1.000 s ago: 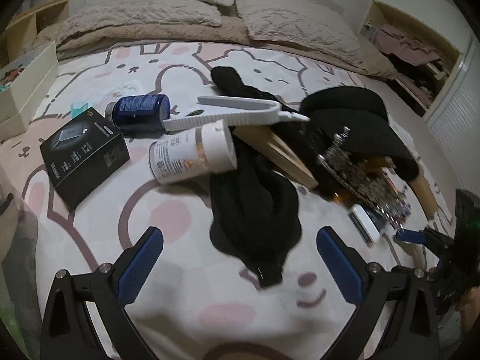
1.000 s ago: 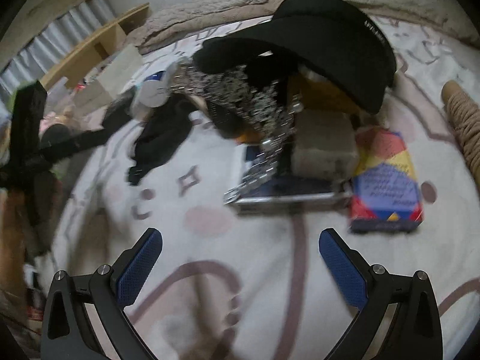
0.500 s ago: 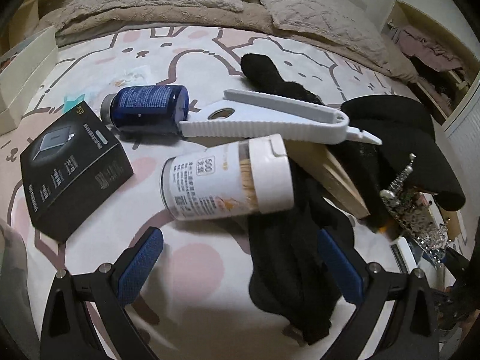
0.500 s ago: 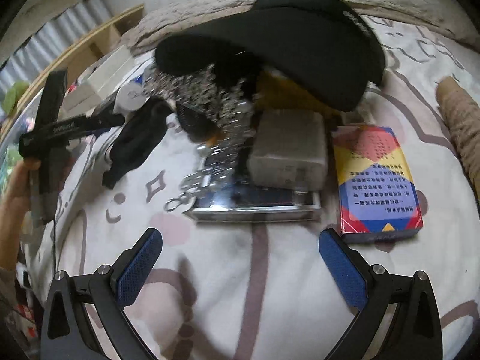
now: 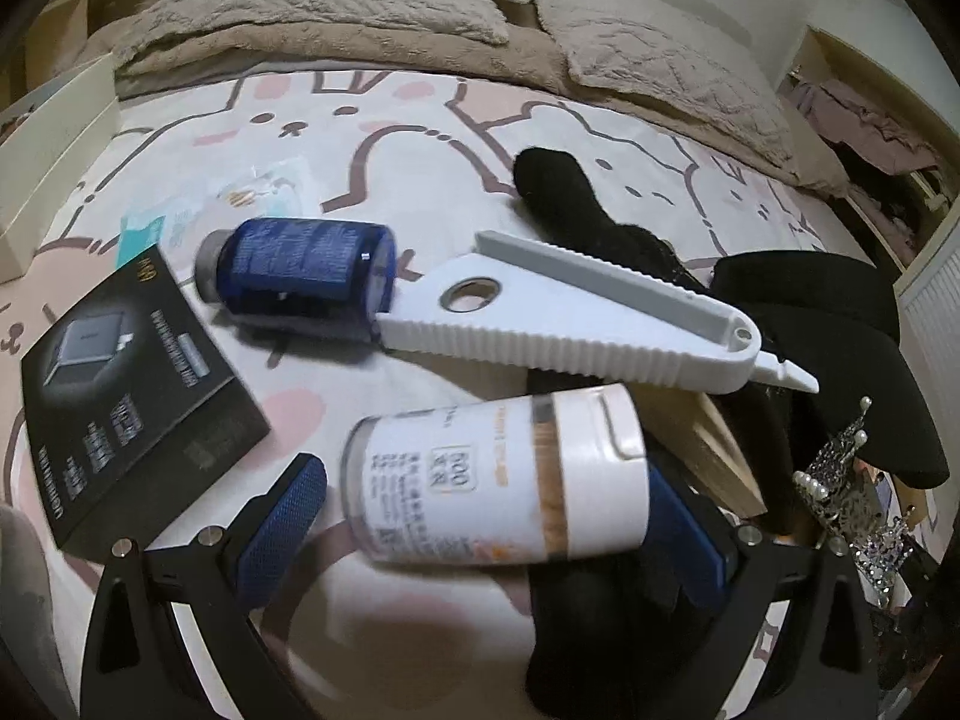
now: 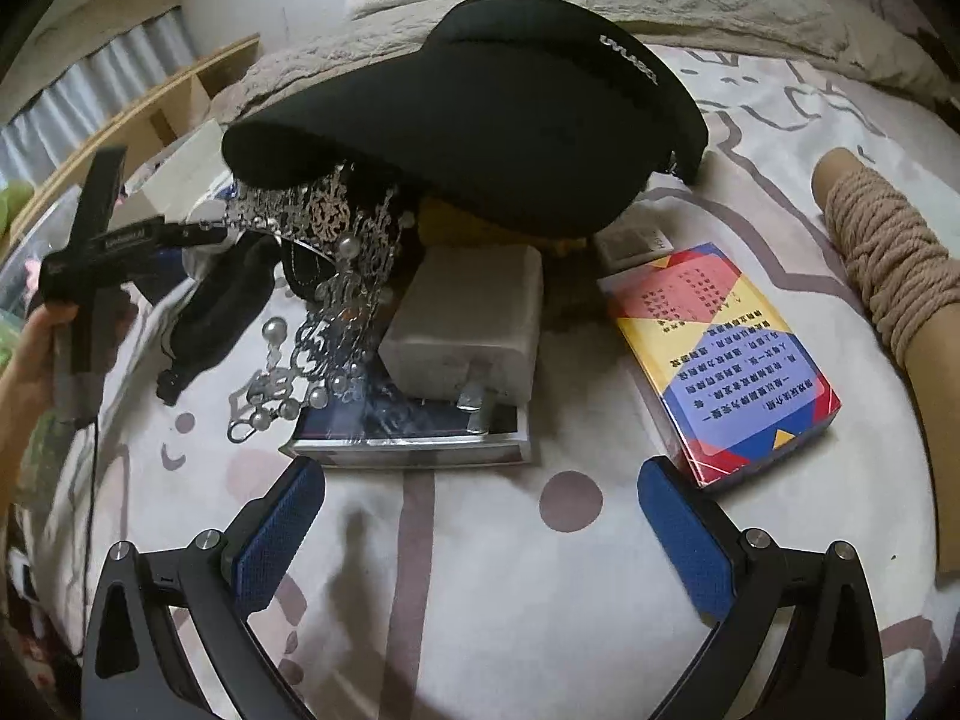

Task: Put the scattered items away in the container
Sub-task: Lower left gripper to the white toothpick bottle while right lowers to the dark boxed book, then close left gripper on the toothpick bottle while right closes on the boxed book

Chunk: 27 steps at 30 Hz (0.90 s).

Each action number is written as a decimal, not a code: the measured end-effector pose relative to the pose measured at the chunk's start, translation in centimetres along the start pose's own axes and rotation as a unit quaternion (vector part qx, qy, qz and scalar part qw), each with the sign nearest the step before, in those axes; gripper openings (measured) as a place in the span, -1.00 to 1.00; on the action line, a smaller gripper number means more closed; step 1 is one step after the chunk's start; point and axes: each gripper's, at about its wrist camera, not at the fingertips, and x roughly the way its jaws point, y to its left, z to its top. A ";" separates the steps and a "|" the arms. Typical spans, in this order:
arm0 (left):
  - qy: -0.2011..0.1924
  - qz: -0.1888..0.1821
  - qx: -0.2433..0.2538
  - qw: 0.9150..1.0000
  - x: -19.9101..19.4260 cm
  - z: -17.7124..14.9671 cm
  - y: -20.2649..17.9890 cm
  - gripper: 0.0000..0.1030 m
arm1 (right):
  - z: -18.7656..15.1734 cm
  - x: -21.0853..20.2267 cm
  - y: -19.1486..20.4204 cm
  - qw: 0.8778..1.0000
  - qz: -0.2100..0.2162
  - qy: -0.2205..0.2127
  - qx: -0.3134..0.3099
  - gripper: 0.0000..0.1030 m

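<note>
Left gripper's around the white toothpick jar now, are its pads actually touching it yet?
Cannot tell. In the left wrist view the left gripper straddles the white toothpick jar; a sliver shows beside the left pad, but the jar hides the right pad's face.

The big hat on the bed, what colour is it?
The hat is black, with small white lettering on its band; the right wrist view shows it best.

Right gripper [image 6: 480, 531] hovers over bunny-print bedsheet [image 6: 480, 612], blue pads wide apart, nothing between them. Ahead: grey block [image 6: 465, 324] resting on dark flat box [image 6: 414, 435]. Colourful printed box [image 6: 720, 360] just right of it. Black visor cap [image 6: 480, 108] overhangs silver beaded headpiece [image 6: 324, 276] (chains trail onto sheet). Rope-wrapped roll [image 6: 888, 264] at far right. Left edge: hand [image 6: 24, 360] gripping black device, possibly other gripper.
</note>
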 end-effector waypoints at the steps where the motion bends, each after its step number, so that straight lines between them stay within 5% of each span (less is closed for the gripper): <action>1: 0.000 -0.001 0.002 1.000 0.2 0.0 -0.1 1.00 | 0.0 0.0 0.3 1.000 0.000 0.002 -0.004 1.00; 6: 0.000 0.000 -0.004 1.000 0.9 0.3 0.0 0.98 | 0.4 0.6 1.6 1.000 0.001 0.010 -0.019 1.00; 9: -0.007 -0.016 -0.014 1.000 0.5 0.4 0.5 0.67 | 0.5 0.9 2.4 0.999 -0.003 0.013 -0.029 1.00; 15: -0.009 -0.013 -0.018 1.000 -0.9 -0.3 0.4 0.66 | 1.3 1.7 2.6 1.000 -0.013 0.015 -0.021 1.00; 27: -0.008 -0.004 0.026 1.000 -6.2 -6.7 -0.3 0.56 | 2.4 3.4 3.5 0.996 -0.074 0.035 -0.033 1.00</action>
